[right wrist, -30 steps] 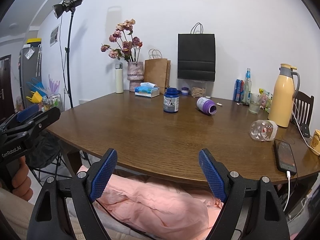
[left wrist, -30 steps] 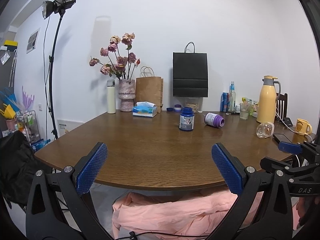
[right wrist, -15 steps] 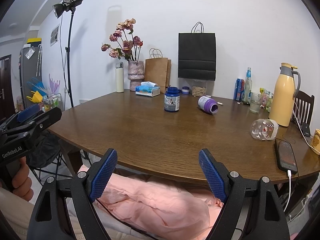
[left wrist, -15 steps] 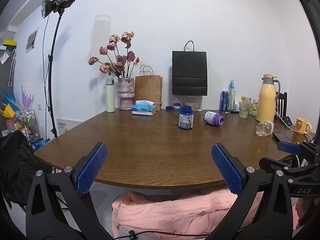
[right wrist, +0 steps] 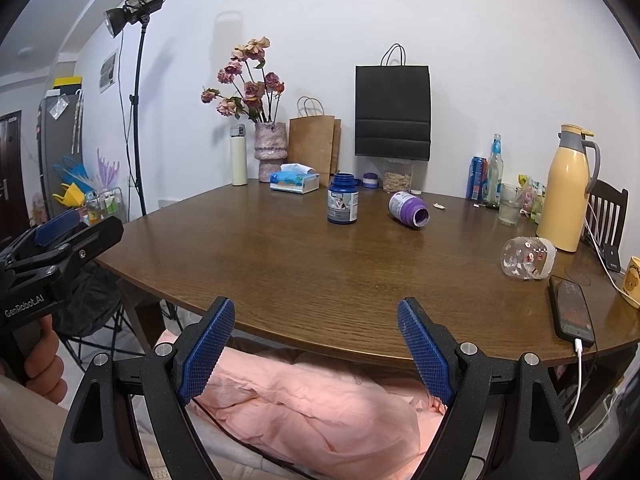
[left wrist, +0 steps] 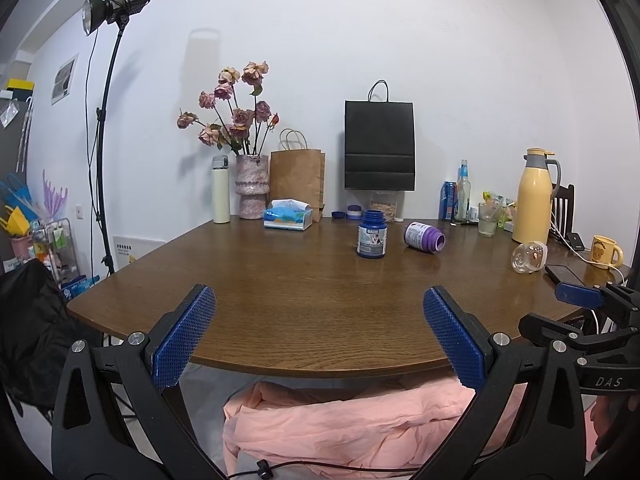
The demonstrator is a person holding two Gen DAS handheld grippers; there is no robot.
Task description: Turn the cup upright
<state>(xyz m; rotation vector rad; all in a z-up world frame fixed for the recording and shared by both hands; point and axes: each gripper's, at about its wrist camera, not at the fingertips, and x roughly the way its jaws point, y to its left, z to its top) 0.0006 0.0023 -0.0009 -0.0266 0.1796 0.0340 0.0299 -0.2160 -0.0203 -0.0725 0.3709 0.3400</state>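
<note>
A clear glass cup (left wrist: 528, 257) (right wrist: 528, 258) with small printed figures lies on its side at the right of the brown table (left wrist: 300, 300) (right wrist: 320, 280), beside a black phone (right wrist: 572, 312). My left gripper (left wrist: 319, 295) hovers open at the table's near edge, far from the cup, with nothing between its blue pads. My right gripper (right wrist: 316, 306) is likewise open and empty at the near edge, with the cup ahead and to its right. Each gripper also shows in the other's view: right gripper (left wrist: 580, 297), left gripper (right wrist: 60, 226).
A blue jar (right wrist: 343, 200) stands upright mid-table, and a purple jar (right wrist: 408, 209) lies on its side beside it. A yellow thermos (right wrist: 570, 196), drinking glass (right wrist: 509, 210), bottles, yellow mug (left wrist: 606, 251), tissue box (left wrist: 288, 219), vase and paper bags line the back and right. A charging cable (right wrist: 580, 372) hangs off the phone.
Almost nothing differs: both grippers stay open at the table's near edge, and the left view has shifted only very slightly.
</note>
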